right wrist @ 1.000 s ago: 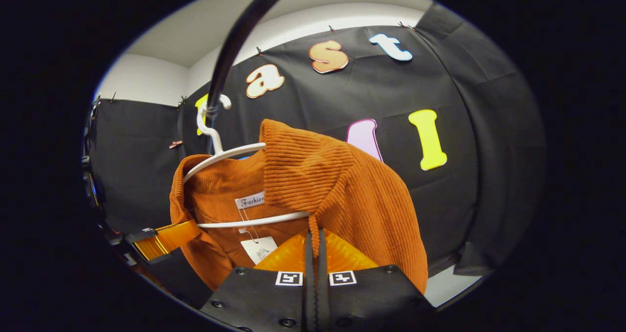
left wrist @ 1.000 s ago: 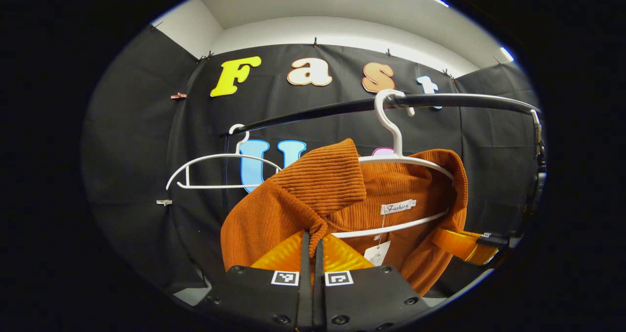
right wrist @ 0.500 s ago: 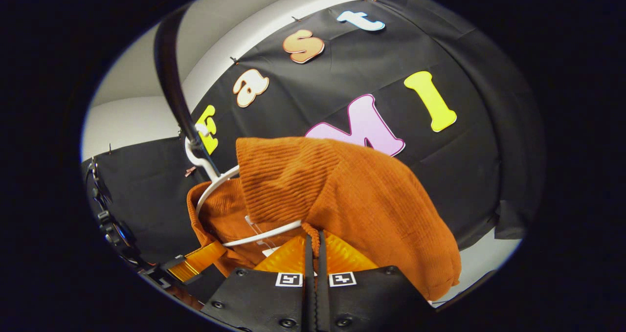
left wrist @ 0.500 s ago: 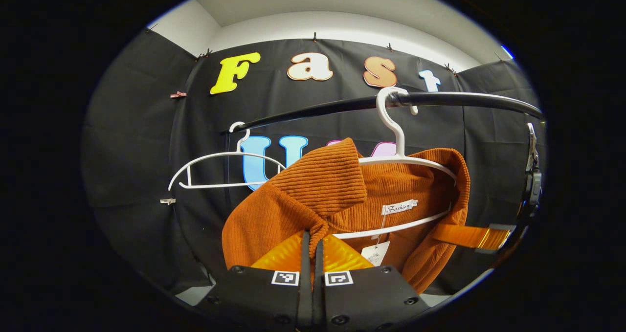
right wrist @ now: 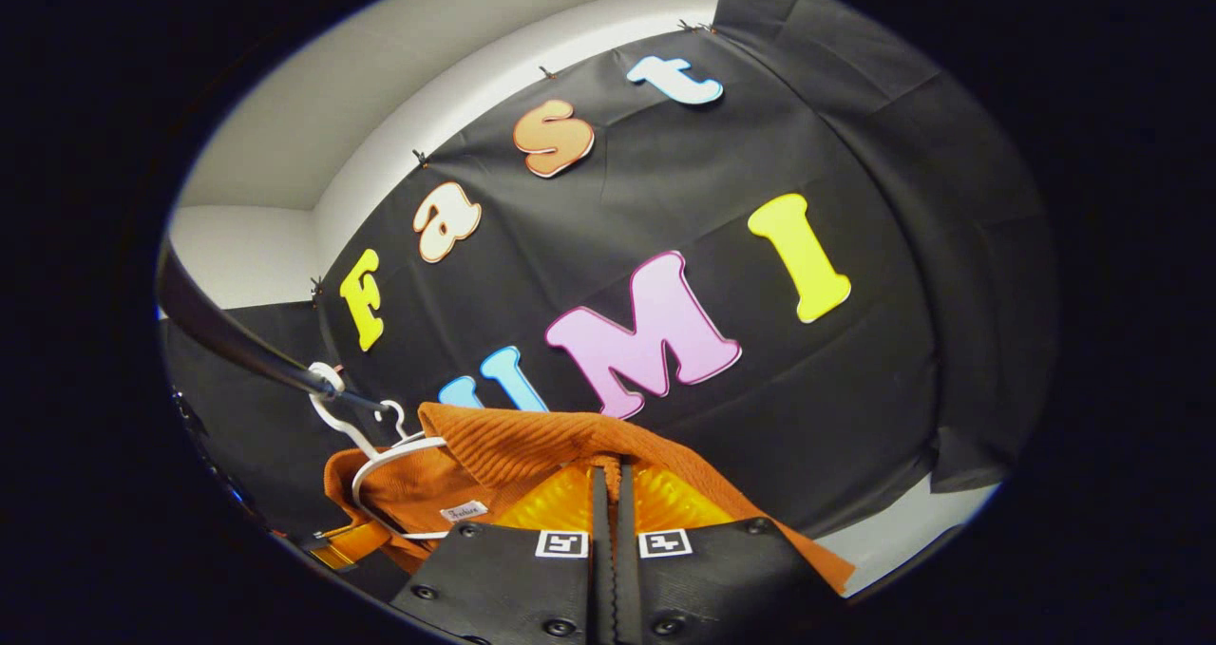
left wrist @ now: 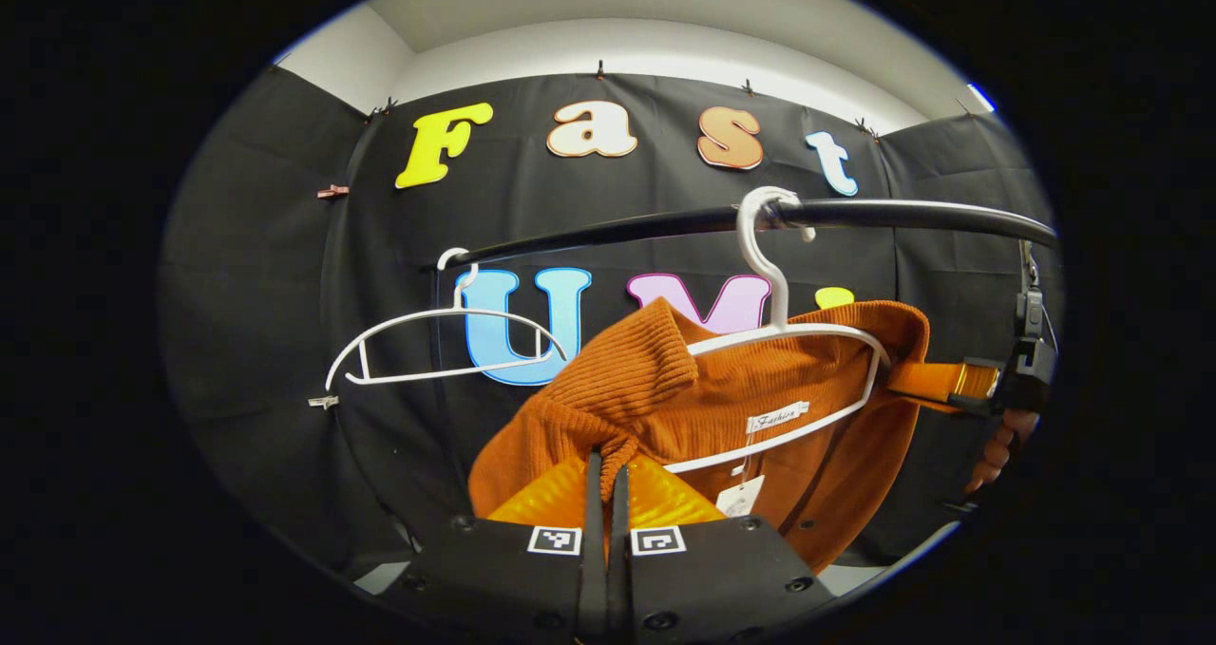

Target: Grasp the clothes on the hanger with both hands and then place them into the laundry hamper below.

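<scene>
An orange ribbed sweater (left wrist: 750,393) hangs on a white hanger (left wrist: 777,289) hooked over a black rail (left wrist: 617,232). My left gripper (left wrist: 605,460) is shut on a bunch of the sweater's left shoulder fabric. At the far right of the left gripper view, the right gripper (left wrist: 912,379) and the hand holding it grip the sweater's other shoulder. In the right gripper view, my right gripper (right wrist: 608,474) is shut on a fold of the sweater (right wrist: 513,441). The hanger (right wrist: 389,452) and rail (right wrist: 218,327) sit low on the left. The hanger is tilted, its right end raised.
An empty white hanger (left wrist: 437,314) hangs on the rail to the left of the sweater. The black cloth wall stands close behind the rail. A strip of pale floor (right wrist: 893,540) shows below the cloth.
The right gripper has lifted its shoulder of the sweater, tilting the hanger. In the right gripper view the rail and hanger have swung down to the lower left. Both grippers stay shut.
</scene>
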Demonstrator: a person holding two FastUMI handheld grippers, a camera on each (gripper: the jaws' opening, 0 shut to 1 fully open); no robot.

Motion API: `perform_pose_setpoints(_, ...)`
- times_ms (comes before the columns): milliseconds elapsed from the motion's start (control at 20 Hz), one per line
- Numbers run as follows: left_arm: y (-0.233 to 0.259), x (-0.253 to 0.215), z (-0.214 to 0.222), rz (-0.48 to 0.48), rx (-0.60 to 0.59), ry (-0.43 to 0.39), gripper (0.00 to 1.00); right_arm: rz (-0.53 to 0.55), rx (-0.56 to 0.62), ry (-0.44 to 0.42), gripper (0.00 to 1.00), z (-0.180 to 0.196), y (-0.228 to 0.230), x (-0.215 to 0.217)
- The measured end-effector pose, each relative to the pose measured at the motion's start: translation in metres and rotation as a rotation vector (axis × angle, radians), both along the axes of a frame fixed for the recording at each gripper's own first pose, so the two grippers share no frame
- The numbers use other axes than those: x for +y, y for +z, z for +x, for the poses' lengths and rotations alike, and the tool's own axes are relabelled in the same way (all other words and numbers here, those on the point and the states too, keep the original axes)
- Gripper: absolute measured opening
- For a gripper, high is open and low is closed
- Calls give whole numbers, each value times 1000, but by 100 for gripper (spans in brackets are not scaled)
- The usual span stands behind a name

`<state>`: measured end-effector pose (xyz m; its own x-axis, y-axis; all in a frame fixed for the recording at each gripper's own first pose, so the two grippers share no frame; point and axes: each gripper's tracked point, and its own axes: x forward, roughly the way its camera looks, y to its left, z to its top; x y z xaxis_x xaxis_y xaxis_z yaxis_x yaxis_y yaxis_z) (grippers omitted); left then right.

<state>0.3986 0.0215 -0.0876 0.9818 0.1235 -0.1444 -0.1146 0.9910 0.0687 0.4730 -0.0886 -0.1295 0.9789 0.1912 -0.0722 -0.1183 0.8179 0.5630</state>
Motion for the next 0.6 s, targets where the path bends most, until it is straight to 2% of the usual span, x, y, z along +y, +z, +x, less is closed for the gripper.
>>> perform_pose_setpoints(200, 2, 6, 3, -4, 14, 7, 5, -10, -52, -129, 5, 23, 19, -34)
perform_pose_setpoints(300, 3, 11, 4, -3, 16, 14, 5, -37, -26, -204, 5, 30, 7, -56)
perform_pose_setpoints(600, 2, 30, 7, -3, 39, 33, 5, -61, 126, -175, 5, 23, -68, -43)
